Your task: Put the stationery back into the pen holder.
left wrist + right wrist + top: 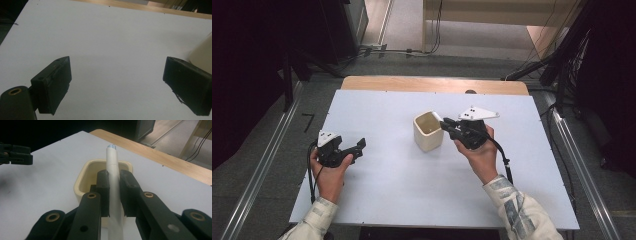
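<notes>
A: What's the setting?

B: A white table top [412,190] with a wooden strip along its far edge, standing on a grey floor with dark equipment and cables around it.

A: And on the table?

B: A cream cup [428,131] near the middle. It is squarish with rounded corners, open at the top, upright, with thick walls and a pale inside.

A: Where is the right gripper?

B: The right gripper [114,192] sits just beside the cup's right side in the high view, its jaws reaching over the rim. They are pinched on a thin white stick [113,167], pale and round like a rolled paper tube, with a bluish tip at the far end. The stick lies across the cup's opening; its far end points past the far rim.

A: The left one?

B: The left gripper [117,82] is held well apart from the cup, near the table's left side. Its jaws are spread wide with bare table between them. The cup's edge peeks in at the right of its view.
</notes>
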`<state>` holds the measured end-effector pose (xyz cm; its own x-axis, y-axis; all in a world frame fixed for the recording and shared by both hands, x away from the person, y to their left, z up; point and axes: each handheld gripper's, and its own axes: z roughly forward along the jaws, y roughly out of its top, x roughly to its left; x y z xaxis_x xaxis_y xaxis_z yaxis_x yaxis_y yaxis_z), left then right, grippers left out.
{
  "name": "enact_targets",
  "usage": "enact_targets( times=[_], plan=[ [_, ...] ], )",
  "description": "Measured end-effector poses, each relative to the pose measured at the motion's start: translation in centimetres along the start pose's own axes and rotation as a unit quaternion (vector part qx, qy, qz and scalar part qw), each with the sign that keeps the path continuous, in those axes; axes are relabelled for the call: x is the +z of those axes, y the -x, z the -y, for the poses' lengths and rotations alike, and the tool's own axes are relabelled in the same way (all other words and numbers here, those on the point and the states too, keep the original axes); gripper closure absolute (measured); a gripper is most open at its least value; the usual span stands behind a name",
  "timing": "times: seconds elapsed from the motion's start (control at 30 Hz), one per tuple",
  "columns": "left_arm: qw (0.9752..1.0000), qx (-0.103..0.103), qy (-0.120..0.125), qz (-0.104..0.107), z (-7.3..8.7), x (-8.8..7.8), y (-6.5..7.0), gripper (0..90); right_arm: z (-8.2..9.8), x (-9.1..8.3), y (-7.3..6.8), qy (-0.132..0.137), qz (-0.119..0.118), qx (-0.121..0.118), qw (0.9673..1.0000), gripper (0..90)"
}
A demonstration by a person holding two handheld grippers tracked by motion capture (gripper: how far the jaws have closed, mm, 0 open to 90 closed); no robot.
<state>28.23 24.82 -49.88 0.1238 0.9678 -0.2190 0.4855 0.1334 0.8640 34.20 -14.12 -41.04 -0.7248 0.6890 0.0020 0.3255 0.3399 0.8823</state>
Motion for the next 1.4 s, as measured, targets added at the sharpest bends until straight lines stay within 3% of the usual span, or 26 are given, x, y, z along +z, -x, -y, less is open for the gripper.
enact_targets(
  times=[0.57, 1.4],
  plan=[
    [1.0000, 0.000, 0.001, 0.000, 0.0, -0.1, 0.0, 9.1, -1.5, 1.4, 0.0, 0.000, 0.003, -0.004, 1.0000, 76.5],
    [1.0000, 0.000, 0.001, 0.003, 0.0, -0.1, -0.1, 9.1, -4.1, 4.8, -0.4, -0.010, -0.005, -0.005, 0.9999, 76.5]
  ],
)
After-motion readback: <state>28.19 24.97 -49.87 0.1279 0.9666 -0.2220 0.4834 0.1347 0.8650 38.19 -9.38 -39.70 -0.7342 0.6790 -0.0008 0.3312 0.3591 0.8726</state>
